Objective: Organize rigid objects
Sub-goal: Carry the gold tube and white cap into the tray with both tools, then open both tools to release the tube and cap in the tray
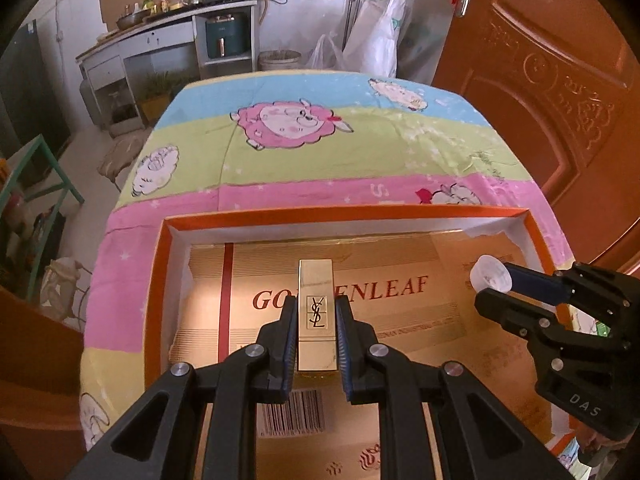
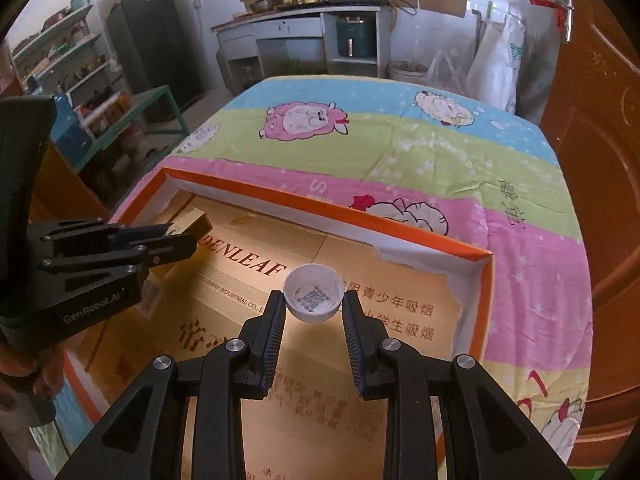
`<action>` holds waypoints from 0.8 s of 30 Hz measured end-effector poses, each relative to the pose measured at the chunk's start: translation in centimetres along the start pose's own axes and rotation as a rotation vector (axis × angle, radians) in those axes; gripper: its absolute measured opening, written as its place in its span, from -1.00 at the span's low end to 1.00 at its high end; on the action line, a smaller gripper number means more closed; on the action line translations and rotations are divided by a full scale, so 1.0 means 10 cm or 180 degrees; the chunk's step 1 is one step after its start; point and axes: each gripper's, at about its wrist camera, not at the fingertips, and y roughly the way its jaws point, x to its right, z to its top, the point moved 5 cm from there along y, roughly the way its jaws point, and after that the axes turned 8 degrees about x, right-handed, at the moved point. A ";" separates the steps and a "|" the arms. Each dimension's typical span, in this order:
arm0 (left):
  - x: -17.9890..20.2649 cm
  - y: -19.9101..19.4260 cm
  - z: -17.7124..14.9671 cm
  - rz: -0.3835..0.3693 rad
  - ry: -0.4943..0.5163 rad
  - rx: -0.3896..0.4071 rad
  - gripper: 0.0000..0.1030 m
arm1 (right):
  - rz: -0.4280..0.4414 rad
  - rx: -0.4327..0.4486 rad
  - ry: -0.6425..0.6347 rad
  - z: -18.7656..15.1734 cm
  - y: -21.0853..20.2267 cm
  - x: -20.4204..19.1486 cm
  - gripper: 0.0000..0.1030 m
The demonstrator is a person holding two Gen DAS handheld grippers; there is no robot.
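Both claws clamped: left claw [image 1: 316, 322] on gold lipstick [image 1: 316, 312], right claw [image 2: 314, 306] on white cap [image 2: 313, 293].

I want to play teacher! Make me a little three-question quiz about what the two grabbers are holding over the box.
1. True or false: the left gripper holds a gold rectangular lipstick tube.
2. What does the right gripper grip? A) white round plastic bottle cap B) a spoon C) a key
3. Fill in: both grippers are above the orange-rimmed cardboard box, which sits on a ___-patterned cloth.

Key: 1 true; 2 A; 3 sheep
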 end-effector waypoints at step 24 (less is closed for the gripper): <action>0.03 -0.14 -0.03 -0.0093 0.0070 0.0319 0.05 | -0.0230 -0.0064 -0.0055 -0.11 0.01 -0.05 0.30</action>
